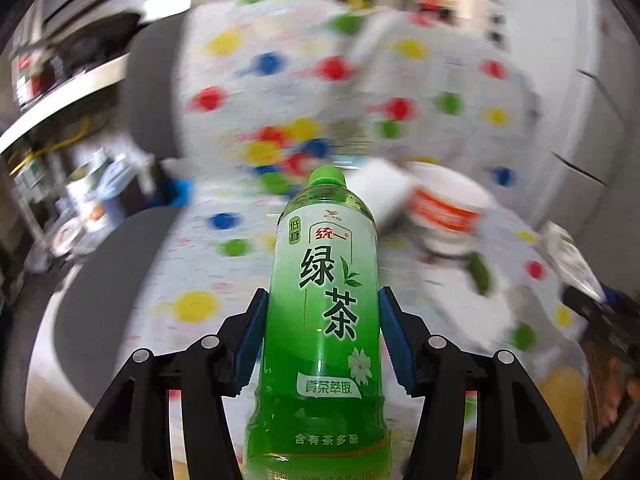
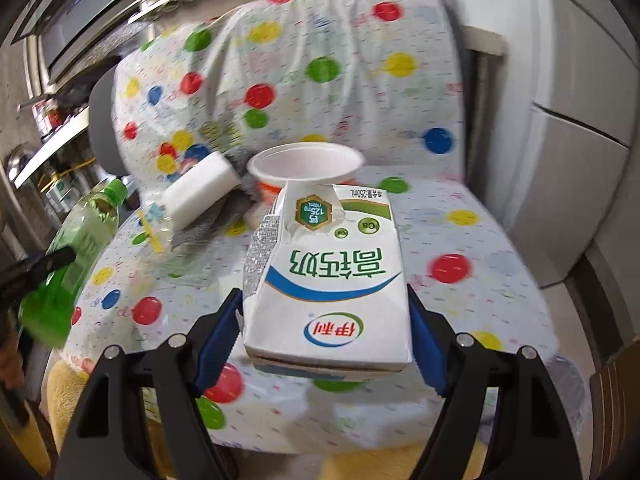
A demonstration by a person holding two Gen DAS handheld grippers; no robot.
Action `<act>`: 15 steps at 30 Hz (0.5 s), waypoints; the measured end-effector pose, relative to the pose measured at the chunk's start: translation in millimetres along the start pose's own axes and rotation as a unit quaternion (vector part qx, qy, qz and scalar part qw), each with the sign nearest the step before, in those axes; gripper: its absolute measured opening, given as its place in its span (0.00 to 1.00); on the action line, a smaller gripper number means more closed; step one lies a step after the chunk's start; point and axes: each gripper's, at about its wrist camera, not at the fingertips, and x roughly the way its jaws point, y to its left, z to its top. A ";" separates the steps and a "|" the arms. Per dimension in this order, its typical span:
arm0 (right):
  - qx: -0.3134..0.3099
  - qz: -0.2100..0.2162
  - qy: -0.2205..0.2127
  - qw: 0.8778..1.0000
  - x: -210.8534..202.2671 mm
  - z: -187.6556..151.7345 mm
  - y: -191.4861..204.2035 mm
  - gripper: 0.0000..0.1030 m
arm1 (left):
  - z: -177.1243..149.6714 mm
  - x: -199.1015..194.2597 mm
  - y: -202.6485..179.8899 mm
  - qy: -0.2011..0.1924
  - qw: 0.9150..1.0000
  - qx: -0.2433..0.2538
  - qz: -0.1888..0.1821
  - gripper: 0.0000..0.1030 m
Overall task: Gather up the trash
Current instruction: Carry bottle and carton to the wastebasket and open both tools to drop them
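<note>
Left wrist view: the left gripper (image 1: 322,334) clamps a green tea bottle (image 1: 326,320) between its blue pads (image 1: 252,344), cap pointing away from the camera, above a chair draped in a white polka-dot cover (image 1: 200,280). Behind the bottle, blurred, sit a white foam block (image 1: 384,188) and a white cup with an orange band (image 1: 448,204). Right wrist view: the right gripper (image 2: 326,336) is closed on a white milk carton (image 2: 328,276), its print upside down to the camera, held over the polka-dot cover (image 2: 460,240) on the seat. Beyond the carton the empty cup (image 2: 306,168) stands upright, the foam block (image 2: 200,192) just beside it on what may be grey wire wool (image 2: 224,216), though blur makes that uncertain. At far left the tea bottle (image 2: 76,248) shows again in the other gripper, tilted and well apart from the carton.
</note>
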 end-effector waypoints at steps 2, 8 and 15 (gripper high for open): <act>0.014 -0.018 -0.006 1.000 -15.2 -4.9 -17.4 0.73 | -4.6 -2.2 -37.0 -0.005 0.999 0.027 -0.039 0.54; 0.071 -0.109 -0.023 0.991 -81.0 -33.6 -89.8 0.73 | -12.1 6.5 -148.9 0.003 0.983 0.102 -0.155 0.54; 0.162 -0.202 0.011 0.966 -116.4 -110.2 -196.8 0.73 | -40.1 34.7 -287.9 0.065 0.945 0.185 -0.260 0.54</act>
